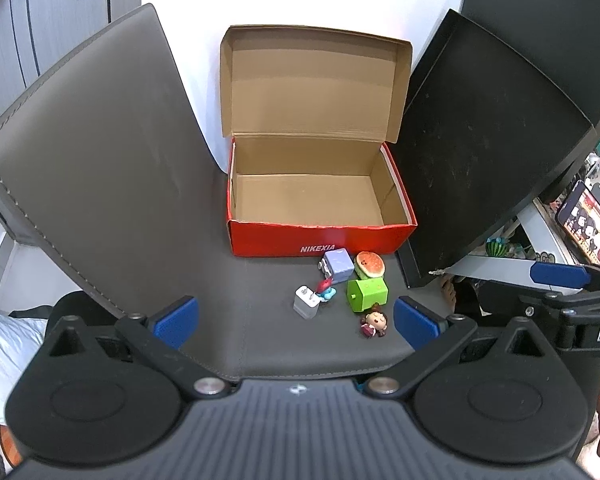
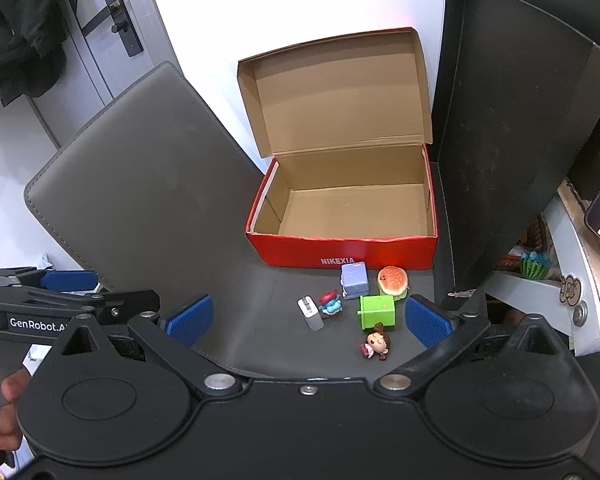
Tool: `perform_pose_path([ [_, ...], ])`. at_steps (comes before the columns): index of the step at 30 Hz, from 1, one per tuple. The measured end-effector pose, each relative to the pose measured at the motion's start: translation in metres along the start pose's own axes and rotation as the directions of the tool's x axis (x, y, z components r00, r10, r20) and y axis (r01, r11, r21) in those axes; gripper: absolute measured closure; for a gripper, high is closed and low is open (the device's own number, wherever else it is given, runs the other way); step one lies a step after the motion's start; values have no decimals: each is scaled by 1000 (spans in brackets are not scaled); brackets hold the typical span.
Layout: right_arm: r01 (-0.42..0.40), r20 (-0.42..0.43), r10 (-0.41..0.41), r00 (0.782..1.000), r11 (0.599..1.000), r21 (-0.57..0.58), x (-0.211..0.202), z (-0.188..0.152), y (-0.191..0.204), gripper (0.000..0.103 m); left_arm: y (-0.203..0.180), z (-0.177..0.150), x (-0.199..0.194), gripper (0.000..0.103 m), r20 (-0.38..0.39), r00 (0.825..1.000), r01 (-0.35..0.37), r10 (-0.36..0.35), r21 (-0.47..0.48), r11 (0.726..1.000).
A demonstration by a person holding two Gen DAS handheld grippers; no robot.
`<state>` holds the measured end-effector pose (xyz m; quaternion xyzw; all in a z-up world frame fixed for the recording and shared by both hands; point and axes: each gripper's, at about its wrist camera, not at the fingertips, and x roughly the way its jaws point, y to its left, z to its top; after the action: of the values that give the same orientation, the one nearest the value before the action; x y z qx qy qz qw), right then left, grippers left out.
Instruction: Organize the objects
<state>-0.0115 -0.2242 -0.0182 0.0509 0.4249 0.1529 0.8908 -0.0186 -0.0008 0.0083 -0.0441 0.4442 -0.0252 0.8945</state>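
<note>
An open red shoebox (image 1: 320,240) (image 2: 340,250), empty inside, sits on a grey mat with its lid standing up behind. In front of it lie several small items: a lilac cube (image 1: 339,265) (image 2: 355,279), a burger toy (image 1: 369,264) (image 2: 393,281), a green block (image 1: 367,294) (image 2: 377,311), a white charger (image 1: 306,302) (image 2: 311,313), a blue-and-red figure (image 1: 326,290) (image 2: 331,303) and a doll figure (image 1: 375,323) (image 2: 376,345). My left gripper (image 1: 296,320) and right gripper (image 2: 308,316) both hover open, short of the items, holding nothing.
The grey mat (image 1: 120,168) (image 2: 148,184) curls up on the left. A black panel (image 1: 480,160) (image 2: 508,128) leans at the right. A white shelf with clutter and a phone screen (image 1: 588,224) lies far right. A hand (image 2: 0,416) holds the left gripper's grip.
</note>
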Motion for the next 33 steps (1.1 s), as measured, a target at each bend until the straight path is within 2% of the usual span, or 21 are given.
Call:
perform_pose_path([
  [17,27,-24,-27,999,999,19,7,-1,-8,0,3,4,7,0,-16,1000,-6,6,-2,1000],
  [33,34,-90,-28,996,997,72,34,-2,-32,0,0,14,39,0,-63,998,32,-32,-2,999],
])
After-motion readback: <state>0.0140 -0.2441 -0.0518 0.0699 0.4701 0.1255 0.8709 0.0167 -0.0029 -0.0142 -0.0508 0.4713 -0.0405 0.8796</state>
